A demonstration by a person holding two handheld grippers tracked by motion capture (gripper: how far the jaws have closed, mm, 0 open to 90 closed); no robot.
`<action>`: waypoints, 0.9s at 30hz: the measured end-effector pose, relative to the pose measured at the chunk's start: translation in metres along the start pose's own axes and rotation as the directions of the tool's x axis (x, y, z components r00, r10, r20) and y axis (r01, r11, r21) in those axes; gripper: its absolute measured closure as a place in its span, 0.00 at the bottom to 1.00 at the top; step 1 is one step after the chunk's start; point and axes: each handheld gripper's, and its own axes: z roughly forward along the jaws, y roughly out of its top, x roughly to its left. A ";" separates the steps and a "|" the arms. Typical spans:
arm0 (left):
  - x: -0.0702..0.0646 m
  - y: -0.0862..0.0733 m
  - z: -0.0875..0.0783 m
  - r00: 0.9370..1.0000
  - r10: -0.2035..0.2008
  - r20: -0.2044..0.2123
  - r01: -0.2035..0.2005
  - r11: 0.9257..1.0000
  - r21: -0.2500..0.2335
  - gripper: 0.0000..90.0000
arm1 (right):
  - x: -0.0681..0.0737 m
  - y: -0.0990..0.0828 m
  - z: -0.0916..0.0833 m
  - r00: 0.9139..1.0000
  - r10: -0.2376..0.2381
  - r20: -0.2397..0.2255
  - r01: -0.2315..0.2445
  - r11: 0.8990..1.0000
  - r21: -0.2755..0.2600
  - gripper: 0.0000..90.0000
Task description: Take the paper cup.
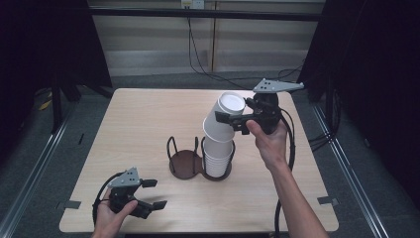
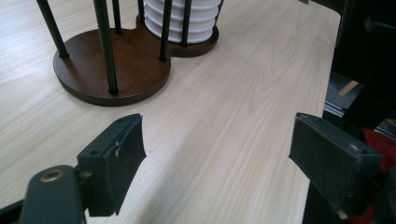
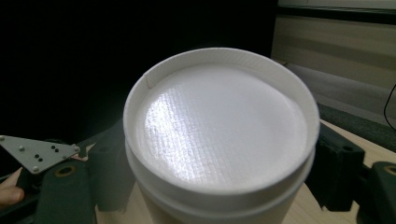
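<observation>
Left gripper lower left, jaws apart, nothing between | right gripper upper right, clamps tilted upside-down white cup above stack in holder

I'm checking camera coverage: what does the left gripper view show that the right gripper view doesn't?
Left gripper view: the dark brown two-ring wooden cup holder with black upright rods, the stack of white paper cups in its far ring, and the left gripper with jaws open over bare tabletop. Right gripper view: the recessed base of an upturned white paper cup between its jaws. Both show the light wooden table.
</observation>
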 end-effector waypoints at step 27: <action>0.000 -0.001 0.000 1.000 -0.004 -0.006 0.004 1.000 -0.014 0.20 | -0.001 0.012 -0.023 0.999 0.007 -0.037 -0.011 0.995 -0.098 0.26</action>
